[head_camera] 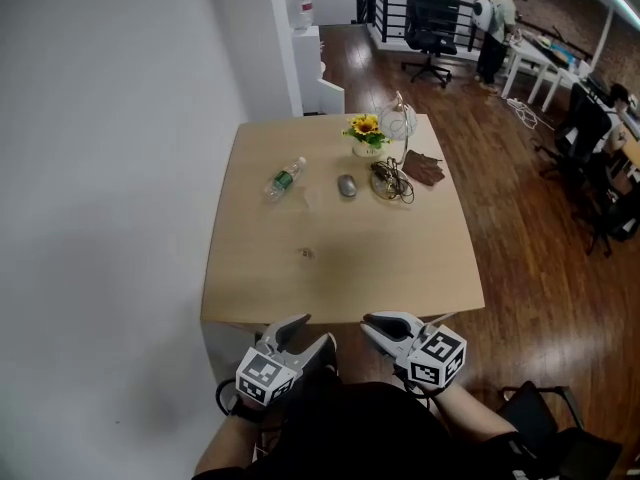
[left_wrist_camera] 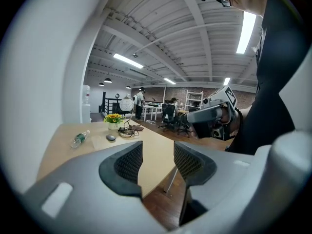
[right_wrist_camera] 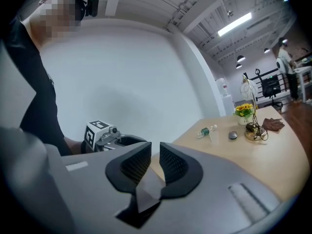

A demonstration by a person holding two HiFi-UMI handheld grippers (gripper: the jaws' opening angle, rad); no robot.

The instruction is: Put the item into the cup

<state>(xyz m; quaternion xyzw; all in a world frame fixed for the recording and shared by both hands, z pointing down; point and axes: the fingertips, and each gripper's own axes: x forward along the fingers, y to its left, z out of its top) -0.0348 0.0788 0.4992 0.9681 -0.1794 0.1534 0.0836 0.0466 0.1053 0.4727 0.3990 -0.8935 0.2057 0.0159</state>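
Observation:
A small pale item [head_camera: 307, 253] lies on the wooden table [head_camera: 400, 268], near its middle. Farther back, what looks like a clear plastic cup [head_camera: 313, 196] stands by a bottle; it is faint in the left gripper view [left_wrist_camera: 97, 141] and the right gripper view [right_wrist_camera: 213, 137]. Both grippers hang close to my body, short of the table's near edge. My left gripper [head_camera: 310, 336] [left_wrist_camera: 158, 155] is open, with a wide gap and nothing in it. My right gripper [head_camera: 372, 326] [right_wrist_camera: 155, 162] shows a narrow gap between its pads, with nothing inside.
A plastic bottle [head_camera: 285, 179] lies on its side at the table's back left. A mouse [head_camera: 346, 185], a sunflower pot [head_camera: 365, 133], a lamp base with cables [head_camera: 392, 178] and a brown cloth [head_camera: 424, 168] stand behind. A white wall runs along the left; a dark chair [head_camera: 540, 408] is at my right.

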